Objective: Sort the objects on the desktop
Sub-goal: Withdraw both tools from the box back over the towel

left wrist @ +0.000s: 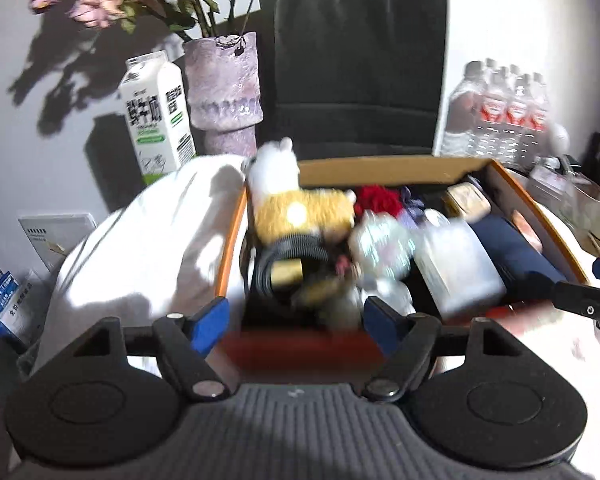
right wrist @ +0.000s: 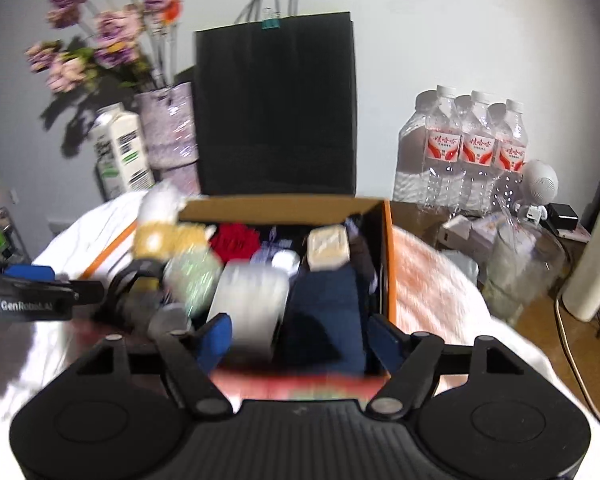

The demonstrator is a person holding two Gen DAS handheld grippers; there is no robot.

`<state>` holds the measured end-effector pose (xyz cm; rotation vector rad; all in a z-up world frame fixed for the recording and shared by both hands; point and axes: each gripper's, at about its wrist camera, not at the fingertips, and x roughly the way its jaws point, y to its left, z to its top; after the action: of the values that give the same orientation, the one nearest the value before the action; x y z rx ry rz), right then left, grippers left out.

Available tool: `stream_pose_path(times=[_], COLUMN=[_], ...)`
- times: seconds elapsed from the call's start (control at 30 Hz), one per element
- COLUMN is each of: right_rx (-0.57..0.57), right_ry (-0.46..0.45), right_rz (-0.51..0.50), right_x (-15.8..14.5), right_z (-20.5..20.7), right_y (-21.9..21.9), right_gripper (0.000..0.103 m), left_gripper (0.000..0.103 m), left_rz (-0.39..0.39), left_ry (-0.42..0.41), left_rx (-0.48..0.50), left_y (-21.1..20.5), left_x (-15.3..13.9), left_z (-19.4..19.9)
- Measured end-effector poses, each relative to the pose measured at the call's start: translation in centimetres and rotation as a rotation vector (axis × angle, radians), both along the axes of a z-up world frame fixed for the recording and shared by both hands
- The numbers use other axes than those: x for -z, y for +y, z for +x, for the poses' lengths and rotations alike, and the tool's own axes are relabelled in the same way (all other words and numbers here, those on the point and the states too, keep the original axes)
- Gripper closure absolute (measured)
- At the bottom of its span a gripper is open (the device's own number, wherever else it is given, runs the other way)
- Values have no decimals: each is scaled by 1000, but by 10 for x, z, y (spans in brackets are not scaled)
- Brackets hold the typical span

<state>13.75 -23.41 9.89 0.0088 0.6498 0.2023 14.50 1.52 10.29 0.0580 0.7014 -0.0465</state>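
We hold our left gripper [left wrist: 296, 328] released and empty at the near rim of the orange-edged cardboard box [left wrist: 380, 170]. Just ahead lies the yellow-and-white plush toy [left wrist: 300, 208]. Our right gripper [right wrist: 300, 342] also gapes empty, the folded navy cloth [right wrist: 328, 308] just ahead of it inside the box.

Your left gripper [left wrist: 296, 320] points forward and downward, blue-padded fingers [left wrist: 208, 326] spread wide, nothing between them. Your right gripper [right wrist: 300, 336] sits just beside it, tilted down likewise, fingers [right wrist: 216, 340] apart and gripping nothing.

Home desk against a white wall, vase of dried flowers [left wrist: 224, 92], milk carton [left wrist: 156, 116], bottled water pack [right wrist: 460, 152]
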Motion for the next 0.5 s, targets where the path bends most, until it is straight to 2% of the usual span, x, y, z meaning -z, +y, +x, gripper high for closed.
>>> stream_pose_path(times=[0.13, 0.33, 0.5], right_rx=[-21, 41, 112], right_ry=[-40, -81, -70], right_rz=[46, 70, 3], right_x=[16, 54, 88], right_z=[-69, -166, -218], right_y=[-6, -12, -10], right_gripper=[22, 21, 21], left_gripper=[26, 23, 23], left_rz=[-76, -112, -80], left_ry=[-20, -43, -20], left_rx=[57, 30, -28], left_y=[6, 7, 6], left_x=[14, 50, 80], left_z=[-67, -167, -221])
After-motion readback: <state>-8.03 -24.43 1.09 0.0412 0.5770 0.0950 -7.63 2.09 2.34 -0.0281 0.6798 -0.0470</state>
